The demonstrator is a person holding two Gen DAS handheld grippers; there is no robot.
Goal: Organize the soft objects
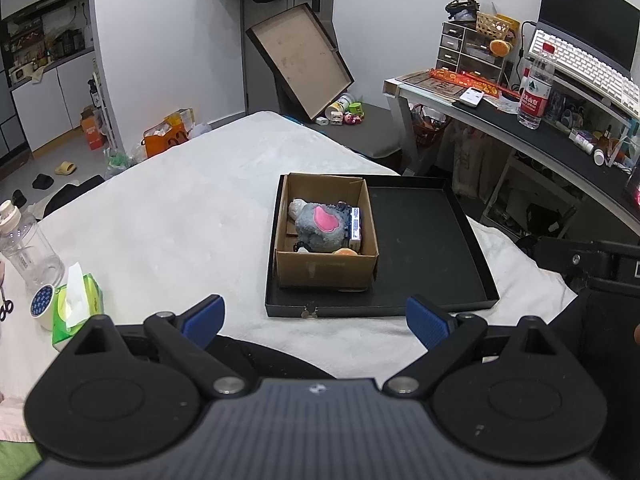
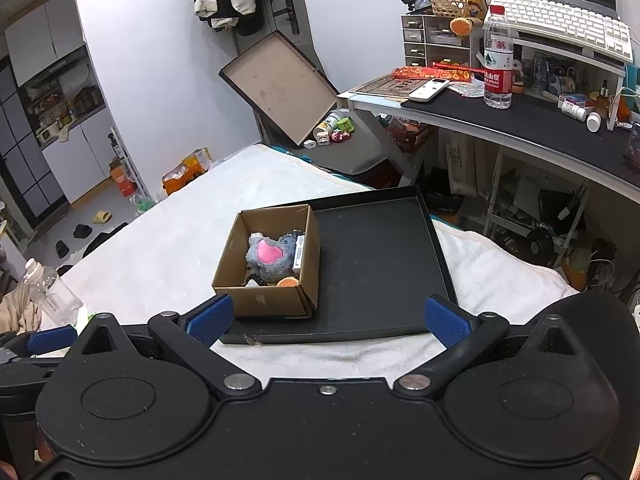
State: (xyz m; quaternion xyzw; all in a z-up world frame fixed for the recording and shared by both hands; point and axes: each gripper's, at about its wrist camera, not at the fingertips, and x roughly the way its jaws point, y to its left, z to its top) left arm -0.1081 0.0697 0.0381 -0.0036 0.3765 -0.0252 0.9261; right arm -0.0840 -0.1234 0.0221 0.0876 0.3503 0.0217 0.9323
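A brown cardboard box point(image 1: 326, 270) point(image 2: 264, 300) stands in the left part of a black tray point(image 1: 424, 248) point(image 2: 380, 264) on a white bed cover. Inside lie a grey plush toy with a pink patch point(image 1: 320, 226) point(image 2: 267, 256), a small blue-and-white carton point(image 1: 354, 226) point(image 2: 299, 254) and an orange round item point(image 1: 346, 252) point(image 2: 288, 282). My left gripper point(image 1: 316, 322) is open, hanging near the tray's front edge with nothing between its blue fingers. My right gripper point(image 2: 328, 322) is open too, just short of the tray's front edge and the box.
At the bed's left edge sit a green tissue pack point(image 1: 76, 306), a tape roll point(image 1: 42, 304) and a clear bottle point(image 1: 28, 246) point(image 2: 52, 294). A cluttered desk point(image 1: 540, 136) point(image 2: 520, 120) with a water bottle point(image 1: 536, 86) point(image 2: 498, 58) stands to the right. A box lid point(image 1: 300, 60) point(image 2: 276, 86) leans on the far wall.
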